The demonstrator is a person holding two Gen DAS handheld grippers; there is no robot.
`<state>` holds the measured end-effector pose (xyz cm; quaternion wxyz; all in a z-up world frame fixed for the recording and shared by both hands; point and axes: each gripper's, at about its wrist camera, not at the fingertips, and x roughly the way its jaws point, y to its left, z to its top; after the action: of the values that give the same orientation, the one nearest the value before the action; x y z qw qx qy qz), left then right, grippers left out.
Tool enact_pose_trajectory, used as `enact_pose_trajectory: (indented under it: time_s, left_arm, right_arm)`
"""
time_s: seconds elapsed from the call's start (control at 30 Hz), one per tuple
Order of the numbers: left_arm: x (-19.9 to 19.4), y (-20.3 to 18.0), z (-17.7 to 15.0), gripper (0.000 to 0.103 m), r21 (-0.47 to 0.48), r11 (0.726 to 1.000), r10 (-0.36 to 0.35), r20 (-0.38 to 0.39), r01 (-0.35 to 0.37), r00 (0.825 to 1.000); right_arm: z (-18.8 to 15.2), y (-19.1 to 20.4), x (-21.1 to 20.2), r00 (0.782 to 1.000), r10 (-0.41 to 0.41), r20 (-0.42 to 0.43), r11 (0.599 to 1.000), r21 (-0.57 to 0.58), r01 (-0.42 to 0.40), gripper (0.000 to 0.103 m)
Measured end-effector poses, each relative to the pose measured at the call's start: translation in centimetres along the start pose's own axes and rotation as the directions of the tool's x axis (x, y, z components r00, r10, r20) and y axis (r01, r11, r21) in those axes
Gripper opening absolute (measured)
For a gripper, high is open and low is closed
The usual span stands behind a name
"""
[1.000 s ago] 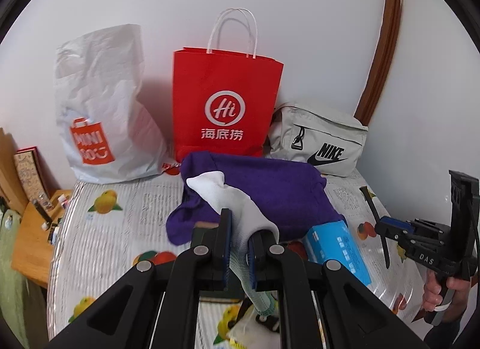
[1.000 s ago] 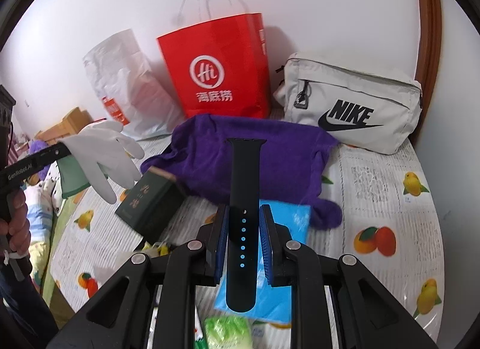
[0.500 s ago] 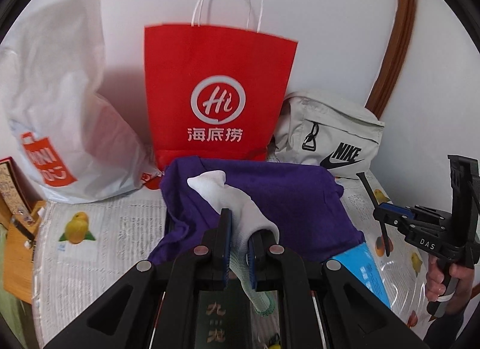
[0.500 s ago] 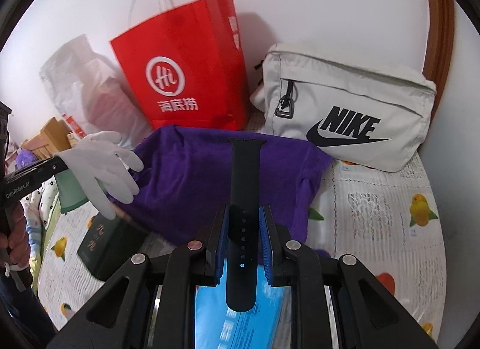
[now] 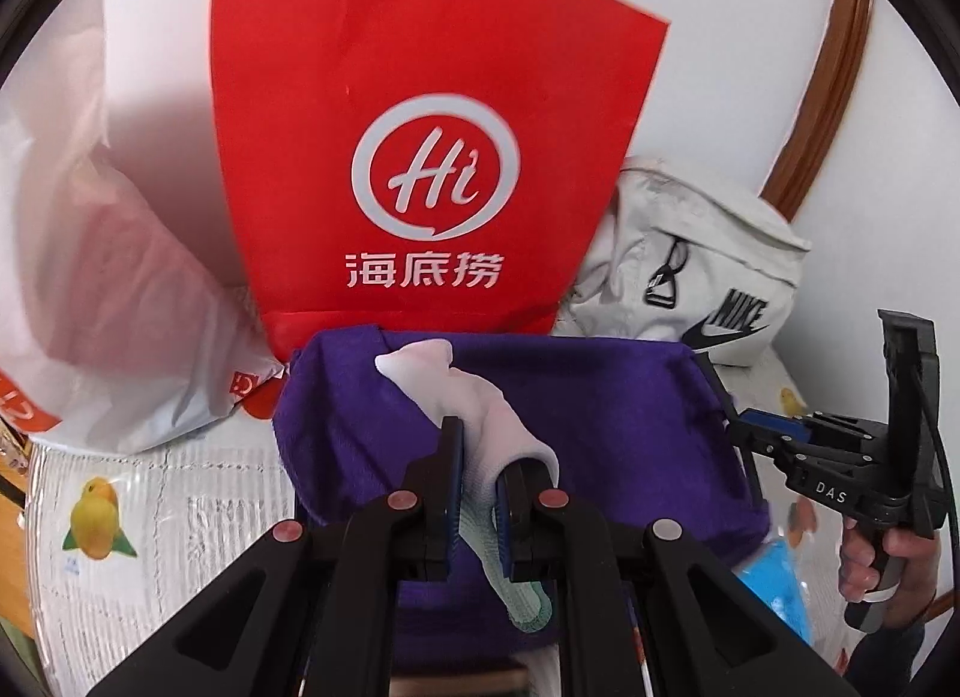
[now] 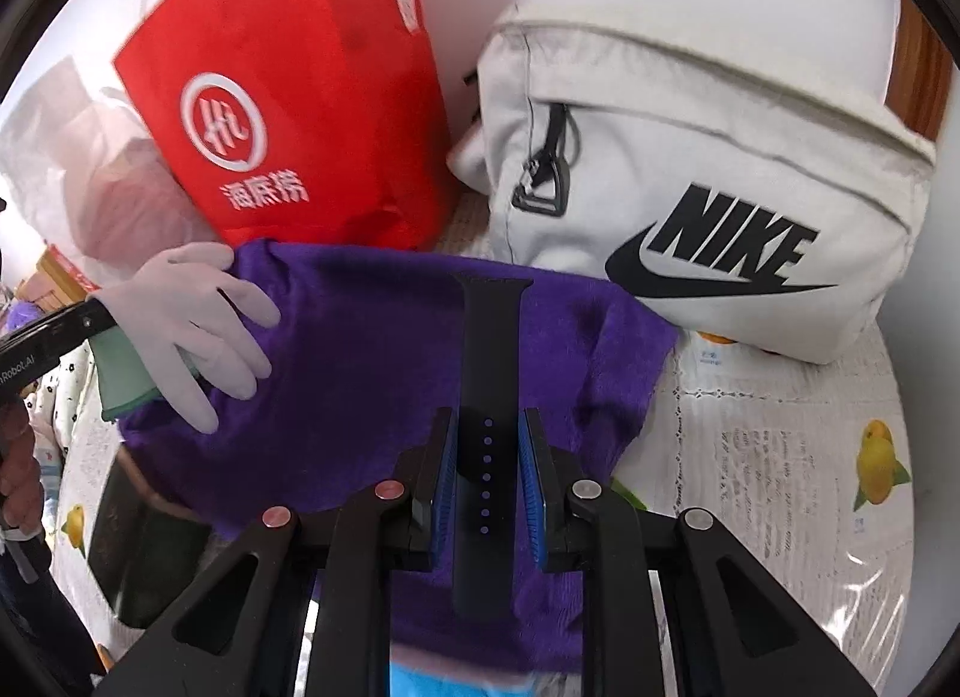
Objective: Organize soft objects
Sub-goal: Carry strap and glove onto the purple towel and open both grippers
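Observation:
My left gripper [image 5: 480,457] is shut on a white glove [image 5: 474,397] with a green cuff and holds it over a purple cloth [image 5: 600,415]. The glove [image 6: 198,325] also shows at the left of the right wrist view, fingers spread over the cloth [image 6: 372,349]. My right gripper [image 6: 487,445] is shut on a black watch strap [image 6: 489,337] that points forward above the cloth. The right gripper [image 5: 741,421] and its strap show at the right of the left wrist view.
A red paper bag [image 5: 420,157] stands against the wall behind the cloth. A white plastic bag [image 5: 90,277] is left of it and a grey Nike bag [image 6: 690,187] right of it. A blue packet [image 5: 774,583] and a dark box [image 6: 144,547] lie on the fruit-print table cover [image 6: 780,457].
Both grippers have moved forward toward the bags at the wall, still holding the glove and the strap. Both now hang over the purple cloth.

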<state>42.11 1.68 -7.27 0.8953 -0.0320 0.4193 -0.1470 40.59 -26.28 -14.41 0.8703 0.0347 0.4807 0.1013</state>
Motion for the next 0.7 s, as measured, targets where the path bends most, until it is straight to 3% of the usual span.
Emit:
enact_pose_trajectory:
  time_s: [0.53, 0.57, 0.63, 0.7]
  left_arm:
    - [5.4, 1.6, 0.1, 0.010, -0.032, 0.998, 0.056, -0.103, -0.060, 0.993]
    - [5.6, 1.6, 0.1, 0.012, -0.032, 0.998, 0.055, -0.108, -0.059, 0.993]
    - [5.7, 1.5, 0.0, 0.025, -0.036, 0.997, 0.060, -0.125, -0.065, 0.990]
    - [6.0, 1.3, -0.1, 0.046, -0.021, 0.995, 0.098, -0.143, -0.102, 0.985]
  right_arm:
    - [0.5, -2.2, 4.5, 0.995, 0.002, -0.097, 0.998, 0.059, 0.004, 0.021]
    - [0.5, -2.3, 4.6, 0.995, 0.005, -0.100, 0.998, 0.066, 0.002, 0.021]
    - [0.4, -2.5, 4.6, 0.995, 0.013, -0.101, 0.997, 0.073, -0.005, 0.022]
    - [0.4, -2.6, 4.5, 0.995, 0.023, -0.098, 0.997, 0.077, -0.016, 0.031]
